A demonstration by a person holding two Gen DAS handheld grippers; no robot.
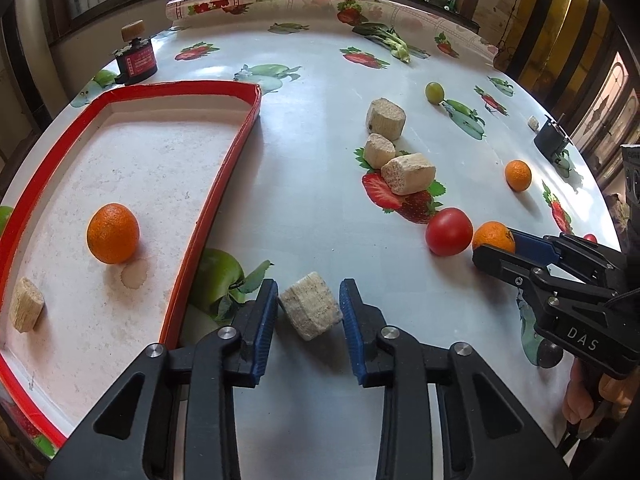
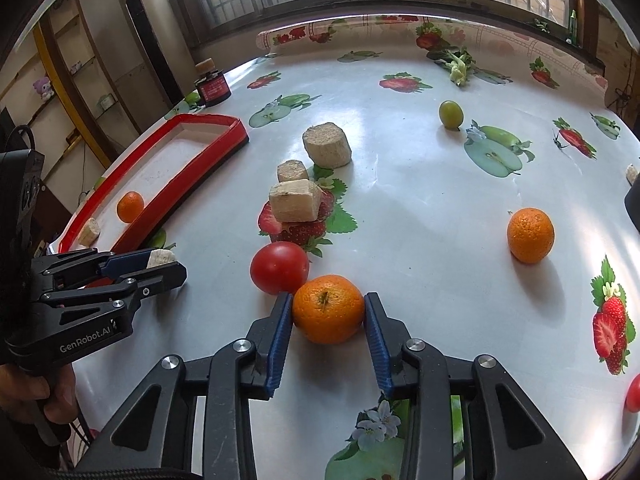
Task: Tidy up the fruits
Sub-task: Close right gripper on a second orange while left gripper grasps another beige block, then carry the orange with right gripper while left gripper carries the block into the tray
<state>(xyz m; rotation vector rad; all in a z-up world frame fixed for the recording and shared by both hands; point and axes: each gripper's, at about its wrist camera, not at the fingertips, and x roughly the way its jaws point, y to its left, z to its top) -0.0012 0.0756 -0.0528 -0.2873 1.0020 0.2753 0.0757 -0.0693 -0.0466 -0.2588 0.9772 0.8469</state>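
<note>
1. The left gripper (image 1: 309,306) has its fingers (image 1: 265,312) closed onto a beige cut chunk (image 1: 311,306), which sits on the surface (image 1: 320,120) beside the red-rimmed tray (image 1: 224,184).
2. The right gripper (image 2: 328,312) clamps an orange (image 2: 328,308) touching a tomato (image 2: 279,267).
3. The tray holds another orange (image 1: 113,233) and a chunk (image 1: 26,305), possibly sugarcane.
</note>
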